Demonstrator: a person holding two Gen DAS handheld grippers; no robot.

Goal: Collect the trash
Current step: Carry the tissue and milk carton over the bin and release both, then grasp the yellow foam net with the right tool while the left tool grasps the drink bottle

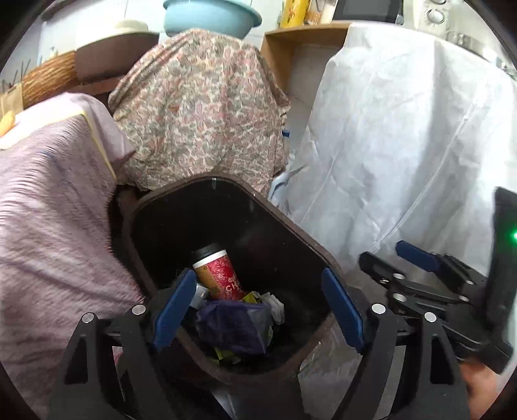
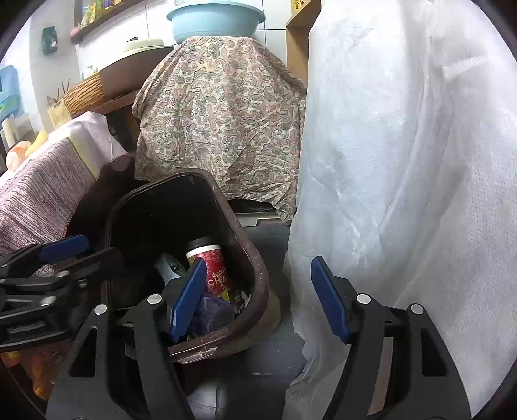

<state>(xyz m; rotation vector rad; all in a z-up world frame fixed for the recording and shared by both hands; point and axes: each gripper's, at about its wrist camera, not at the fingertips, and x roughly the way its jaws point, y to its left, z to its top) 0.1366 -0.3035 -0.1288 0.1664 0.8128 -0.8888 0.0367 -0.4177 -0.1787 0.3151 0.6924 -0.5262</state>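
A dark brown trash bin [image 1: 284,219] stands on the floor, seen from above in both views. Inside it a red paper cup with a black lid [image 1: 219,274] leans over a purple bag [image 1: 232,326] and crumpled wrappers. My left gripper [image 1: 258,307] hangs open above the bin's mouth, and nothing is pressed between its blue pads. My right gripper [image 2: 258,300] is open and empty, over the bin's [image 2: 255,258] right rim and the floor. The cup [image 2: 213,268] shows there too. Each gripper sees the other: the right gripper [image 1: 384,255], the left gripper [image 2: 90,250].
A white fabric cover [image 1: 404,145] hangs close on the bin's right. A paisley cloth [image 1: 200,106] drapes something behind it, with a blue basin [image 1: 210,16] on top. A purple striped cloth [image 1: 48,210] covers furniture on the left. A hand [image 1: 481,387] shows at the lower right.
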